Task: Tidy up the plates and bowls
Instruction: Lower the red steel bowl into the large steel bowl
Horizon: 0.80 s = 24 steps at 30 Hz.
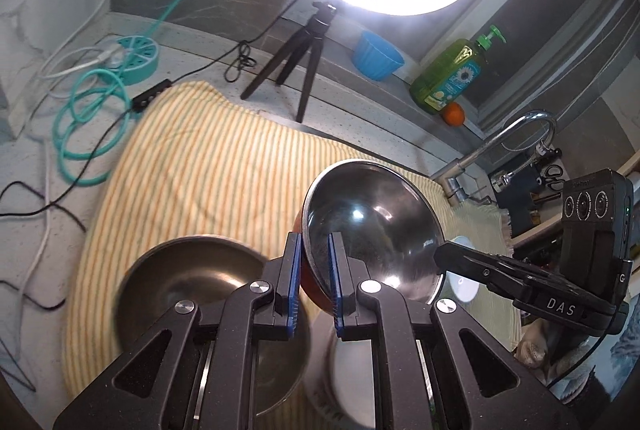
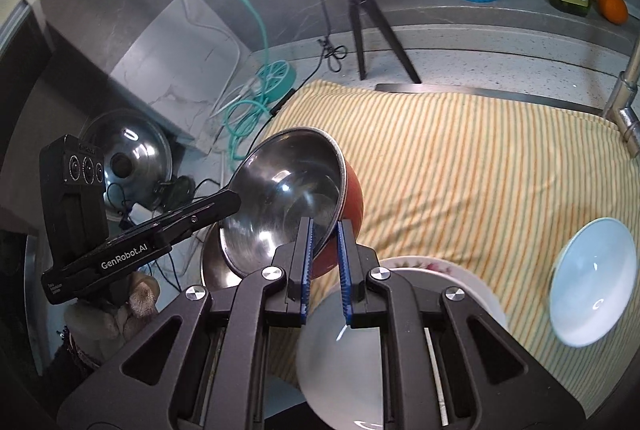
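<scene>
Both hand-held grippers, the left [image 1: 314, 280] and the right [image 2: 324, 266], are clamped on opposite rim edges of one red-sided steel bowl [image 1: 372, 230], held tilted above the striped cloth [image 1: 200, 166]. Below sit a steel bowl [image 1: 192, 270] and a flowered plate [image 2: 440, 270]. Likely a carrying step; next, level it over the stack, then lower.

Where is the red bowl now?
The red bowl hangs tilted above the striped cloth, its rim gripped by both grippers, left and right.
</scene>
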{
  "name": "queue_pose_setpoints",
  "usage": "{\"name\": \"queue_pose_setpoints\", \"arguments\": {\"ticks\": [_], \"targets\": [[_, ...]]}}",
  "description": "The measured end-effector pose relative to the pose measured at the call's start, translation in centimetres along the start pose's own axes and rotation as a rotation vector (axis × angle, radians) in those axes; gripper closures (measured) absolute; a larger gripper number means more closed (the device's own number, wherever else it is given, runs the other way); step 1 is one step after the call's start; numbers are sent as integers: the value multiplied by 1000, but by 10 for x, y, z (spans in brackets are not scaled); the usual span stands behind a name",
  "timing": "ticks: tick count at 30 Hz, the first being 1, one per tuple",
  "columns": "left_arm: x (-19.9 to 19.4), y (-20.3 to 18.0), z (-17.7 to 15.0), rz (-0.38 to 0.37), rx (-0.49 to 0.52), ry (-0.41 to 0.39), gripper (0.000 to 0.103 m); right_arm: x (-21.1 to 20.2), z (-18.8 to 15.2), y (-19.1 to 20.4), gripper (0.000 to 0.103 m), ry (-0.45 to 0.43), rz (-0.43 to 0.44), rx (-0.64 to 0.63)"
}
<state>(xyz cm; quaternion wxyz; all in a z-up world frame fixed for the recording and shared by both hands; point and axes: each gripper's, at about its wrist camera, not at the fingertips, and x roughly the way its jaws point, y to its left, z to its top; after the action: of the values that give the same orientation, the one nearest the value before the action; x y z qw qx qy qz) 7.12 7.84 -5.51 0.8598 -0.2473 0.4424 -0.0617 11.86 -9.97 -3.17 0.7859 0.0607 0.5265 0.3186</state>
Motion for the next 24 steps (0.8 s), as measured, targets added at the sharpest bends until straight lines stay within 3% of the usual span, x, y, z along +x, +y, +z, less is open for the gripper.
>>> {"name": "queue_pose_setpoints", "arguments": {"ticks": [10,24], "targets": [[-28,44,-24,72,-50,-5,92,40,-20,47,91,75,21,-83],[-21,77,-46,142,-64,38,92,96,-39,68,91,177,-42,-152]]}}
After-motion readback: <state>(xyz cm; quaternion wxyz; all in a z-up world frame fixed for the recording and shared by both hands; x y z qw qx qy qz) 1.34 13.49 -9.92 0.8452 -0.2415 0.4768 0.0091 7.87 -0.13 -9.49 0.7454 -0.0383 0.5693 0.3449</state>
